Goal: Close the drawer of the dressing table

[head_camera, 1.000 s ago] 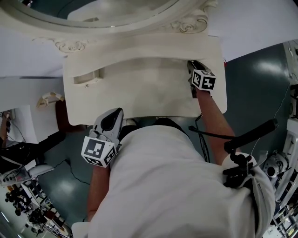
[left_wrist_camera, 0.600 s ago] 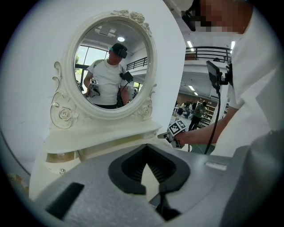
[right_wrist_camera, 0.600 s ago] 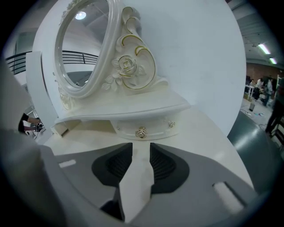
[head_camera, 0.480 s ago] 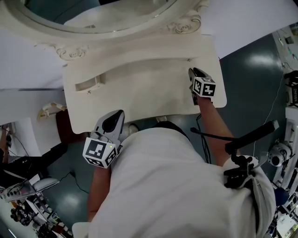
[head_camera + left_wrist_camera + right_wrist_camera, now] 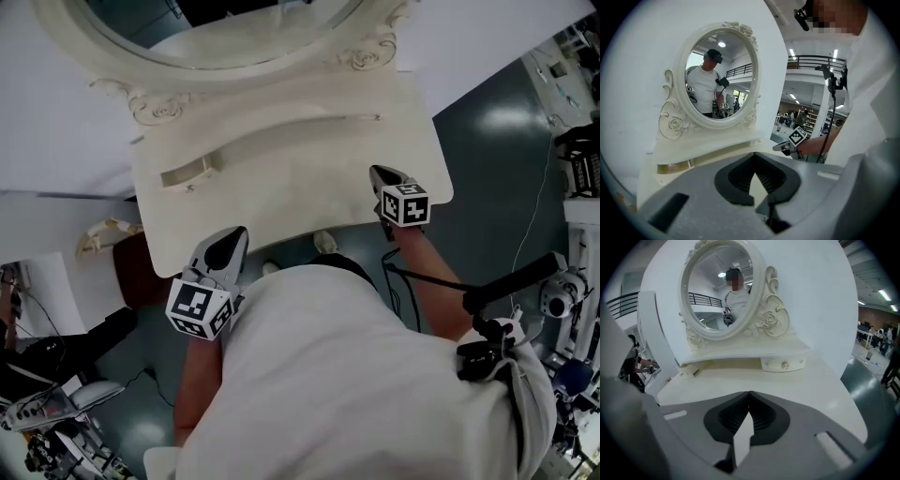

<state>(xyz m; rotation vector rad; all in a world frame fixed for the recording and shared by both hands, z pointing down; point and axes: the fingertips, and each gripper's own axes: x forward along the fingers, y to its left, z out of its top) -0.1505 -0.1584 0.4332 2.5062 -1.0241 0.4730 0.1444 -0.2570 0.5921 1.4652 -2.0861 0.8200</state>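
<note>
Since the earlier frame the right gripper (image 5: 380, 176) has drawn back from the right drawer (image 5: 783, 364) toward the person. It now sits over the front edge of the bench (image 5: 281, 192), with its jaws brought together on nothing.

Farthest left, the left gripper (image 5: 232, 240) hangs just off the bench's near edge, close in front of the person's torso. It points toward the left end of the bench, and its jaws are also together and hold nothing. Beyond it, under the raised shelf, the left drawer (image 5: 184, 173) stands out from the shelf front like a small open box. I judge this to be the drawer not yet shut. The oval mirror (image 5: 719, 77) rises above the middle of the shelf. Further right, the right drawer with its small knob (image 5: 784, 365) lies flush under the shelf and looks fully in.

The work left appears to fall to the left gripper. To do it well, keep the jaws together as a blunt pusher and set the tips on the middle of the left drawer's front. Push straight along the drawer's run, because a small drawer pressed at one corner is likely to skew and bind. Ease off as the front comes level with the shelf face, since a hard shove could rock the light bench and the mirror on it. The right gripper is best kept where it is, clear of the path.
</note>
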